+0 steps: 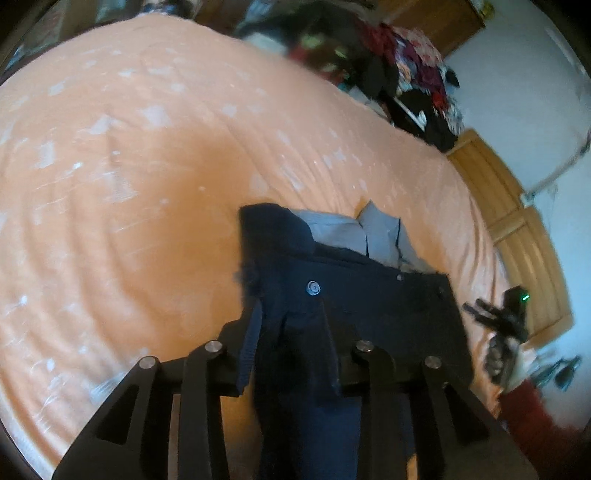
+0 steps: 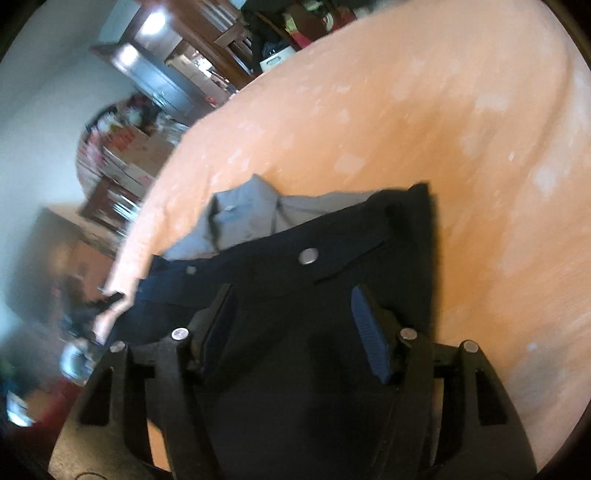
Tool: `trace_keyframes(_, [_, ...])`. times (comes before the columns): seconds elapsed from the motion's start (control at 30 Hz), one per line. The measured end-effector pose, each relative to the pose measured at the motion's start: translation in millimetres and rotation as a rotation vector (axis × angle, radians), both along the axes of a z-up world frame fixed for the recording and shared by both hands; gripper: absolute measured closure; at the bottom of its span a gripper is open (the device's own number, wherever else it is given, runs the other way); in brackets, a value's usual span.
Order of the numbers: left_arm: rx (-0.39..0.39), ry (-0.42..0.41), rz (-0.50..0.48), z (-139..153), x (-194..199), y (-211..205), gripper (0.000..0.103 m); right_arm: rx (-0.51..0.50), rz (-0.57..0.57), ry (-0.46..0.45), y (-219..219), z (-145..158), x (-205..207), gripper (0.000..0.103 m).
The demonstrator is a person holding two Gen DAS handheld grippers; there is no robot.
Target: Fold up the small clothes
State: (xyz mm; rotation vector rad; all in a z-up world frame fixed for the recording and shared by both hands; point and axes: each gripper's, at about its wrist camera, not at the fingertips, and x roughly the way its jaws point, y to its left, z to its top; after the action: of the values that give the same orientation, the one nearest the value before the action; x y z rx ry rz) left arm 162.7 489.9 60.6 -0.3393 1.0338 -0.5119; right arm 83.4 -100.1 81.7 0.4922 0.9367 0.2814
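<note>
An orange bedspread [image 1: 147, 177] with pale square flecks covers the bed and fills most of both views. In the left wrist view a heap of clothes [image 1: 413, 77], dark with red and floral pieces, lies at the far edge of the bed, blurred. A wooden bed frame [image 1: 517, 229] runs along the right side, with a pale wall [image 1: 524, 85] behind it and a brown cabinet [image 1: 436, 22] at the top. In the right wrist view a dark wooden shelf unit [image 2: 192, 48] stands against the far wall, and stacked boxes [image 2: 125, 158] crowd the floor beside the bed, too blurred to read.
</note>
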Motion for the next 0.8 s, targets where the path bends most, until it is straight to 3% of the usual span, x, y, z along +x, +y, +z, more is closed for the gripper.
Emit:
trace_keyframes(0.1, [0.082, -0.020, -0.018, -9, 5, -15, 0.071, -0.141, 0.033, 0.003, 11, -7, 12, 0.039])
trace_keyframes(0.27, [0.071, -0.019, -0.023, -16, 7, -15, 0.071, -0.234, 0.073, 0.021, 18, -23, 30, 0.040])
trace_keyframes(0.6, [0.058, -0.025, -0.029, -17, 7, -13, 0.071, -0.376, 0.029, 0.022, 10, -37, 70, 0.034])
trace_keyframes(0.7, [0.053, -0.028, -0.022, -16, 7, -12, 0.071, -0.355, 0.046, 0.043, 10, -42, 74, 0.046])
trace_keyframes(0.8, [0.055, -0.036, -0.012, -16, 5, -10, 0.071, -0.373, 0.055, 0.014, 15, -35, 70, 0.068])
